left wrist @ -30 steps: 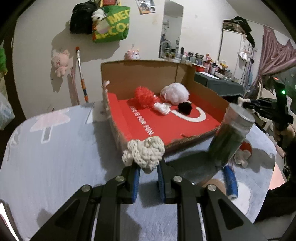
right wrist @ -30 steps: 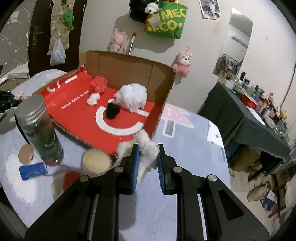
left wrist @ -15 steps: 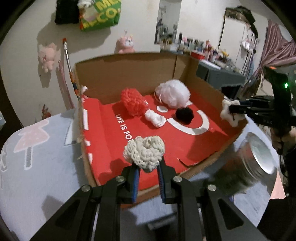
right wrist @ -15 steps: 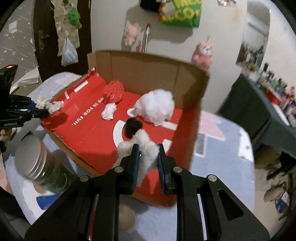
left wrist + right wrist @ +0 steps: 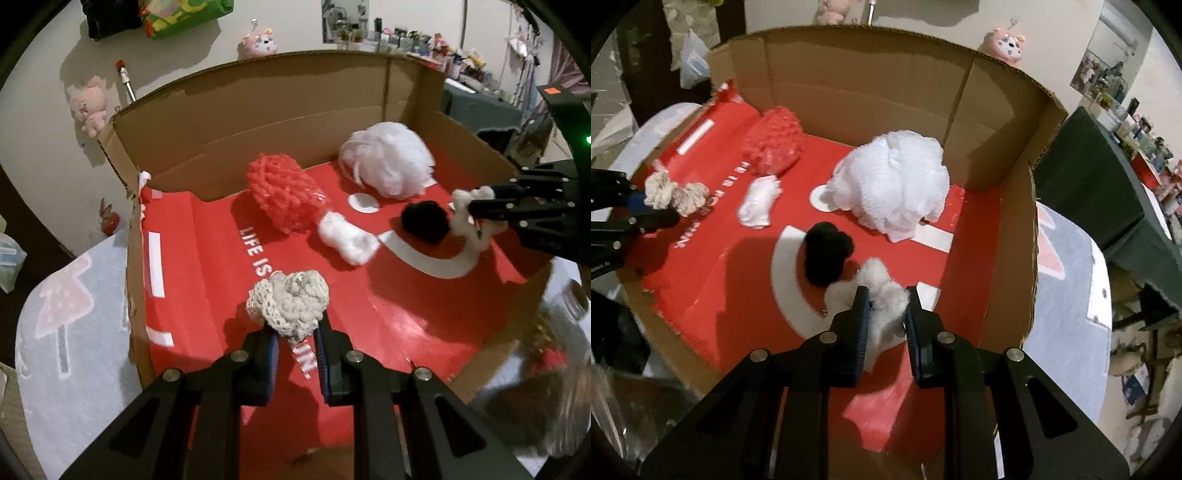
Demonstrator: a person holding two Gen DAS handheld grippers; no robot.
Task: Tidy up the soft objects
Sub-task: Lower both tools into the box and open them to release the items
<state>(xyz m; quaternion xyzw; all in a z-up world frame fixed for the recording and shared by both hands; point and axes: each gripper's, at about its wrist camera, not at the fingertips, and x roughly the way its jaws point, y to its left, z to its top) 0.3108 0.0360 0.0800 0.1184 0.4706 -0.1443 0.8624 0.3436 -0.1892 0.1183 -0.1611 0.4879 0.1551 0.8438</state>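
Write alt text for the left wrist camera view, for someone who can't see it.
The left claw grips a cream crocheted ball above a red-floored cardboard box. Inside lie a red crocheted ball, white pouf, cotton wad and black pompom; the right claw holds white fluff.

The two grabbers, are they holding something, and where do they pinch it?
Yes. The left gripper pinches the bottom of a cream knitted ball. The right gripper pinches a fluffy white tuft across its middle.
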